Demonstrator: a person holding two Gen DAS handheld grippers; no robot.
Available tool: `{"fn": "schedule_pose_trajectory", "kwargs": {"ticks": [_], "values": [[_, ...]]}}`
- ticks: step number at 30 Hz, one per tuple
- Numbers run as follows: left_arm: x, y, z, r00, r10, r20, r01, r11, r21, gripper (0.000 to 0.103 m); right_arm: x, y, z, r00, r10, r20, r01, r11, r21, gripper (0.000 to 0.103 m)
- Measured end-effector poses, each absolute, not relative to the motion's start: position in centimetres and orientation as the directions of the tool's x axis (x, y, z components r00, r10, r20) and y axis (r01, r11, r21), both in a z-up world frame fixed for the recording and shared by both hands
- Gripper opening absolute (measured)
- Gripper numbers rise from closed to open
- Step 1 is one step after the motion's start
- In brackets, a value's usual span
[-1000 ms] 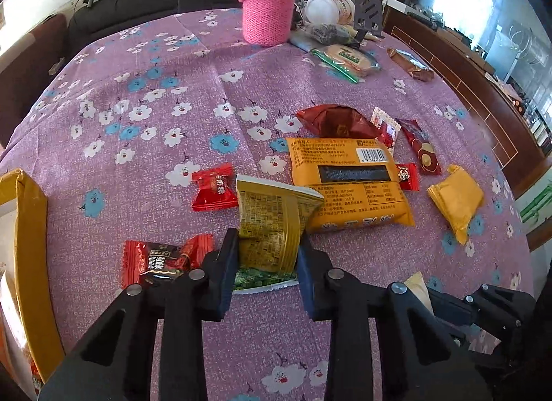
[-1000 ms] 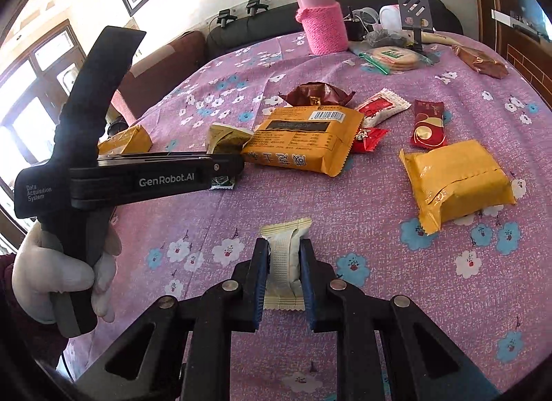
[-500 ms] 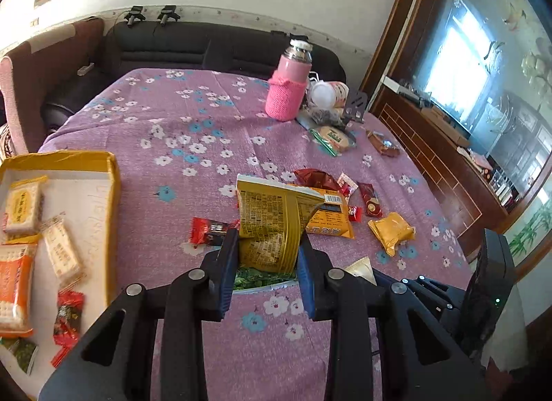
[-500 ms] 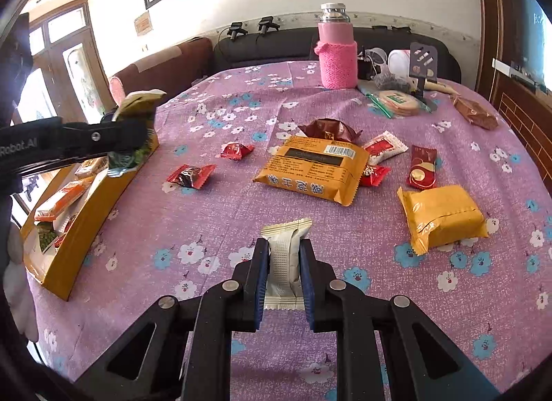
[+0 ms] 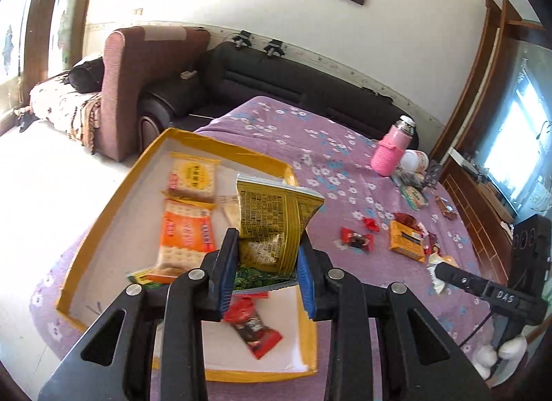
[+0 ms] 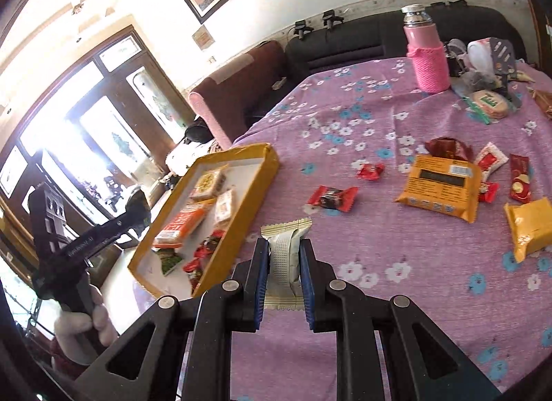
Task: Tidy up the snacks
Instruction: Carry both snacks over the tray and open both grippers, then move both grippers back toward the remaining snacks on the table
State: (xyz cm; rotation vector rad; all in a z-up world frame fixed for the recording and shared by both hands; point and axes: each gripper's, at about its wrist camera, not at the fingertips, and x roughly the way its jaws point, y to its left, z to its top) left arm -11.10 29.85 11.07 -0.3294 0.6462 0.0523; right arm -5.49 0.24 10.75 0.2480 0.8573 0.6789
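Above the yellow tray (image 5: 103,214) of cracker packs (image 5: 186,235), left tool (image 5: 267,256) pinching yellow packet (image 5: 276,221), right tool (image 6: 283,263) pinching white wafer (image 6: 286,249)

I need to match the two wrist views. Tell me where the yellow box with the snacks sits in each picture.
Left wrist: the yellow box fills the left-centre, right under the left tool and its gold packet.
Right wrist: the box lies at left-centre, at the table's left edge.
Shared landmark: the pink bottle at the table's far end.
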Motion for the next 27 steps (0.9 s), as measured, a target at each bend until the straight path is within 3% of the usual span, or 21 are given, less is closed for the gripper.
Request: {"fn": "schedule_pose_trajectory", "kwargs": {"ticks": [14,19,21,27], "values": [[-11.0,36.0,6.3,0.730,0.049,-0.681,-0.319,0.907,-0.277,0.030,-4.7,20.0,7.3,0.275,0.630,-0.727,-0.623,0.692,0.364,0.017],[-11.2,36.6,6.8,0.723,0.140,-0.677,-0.368,0.907,-0.206,0.039,-4.0,22.8,5.6,0.276,0.602,-0.750,-0.645,0.694,0.320,0.020],[-11.3,36.3,7.1,0.726,0.165,-0.668,-0.371,0.911,-0.178,0.049,-4.2,23.2,5.5,0.297,0.594,-0.748,-0.647,0.701,0.300,0.022],[-11.5,34.6,8.1,0.726,0.229,-0.649,-0.384,0.917,-0.105,0.061,-4.5,21.5,7.0,0.328,0.608,-0.723,-0.642,0.705,0.302,0.030]]}}
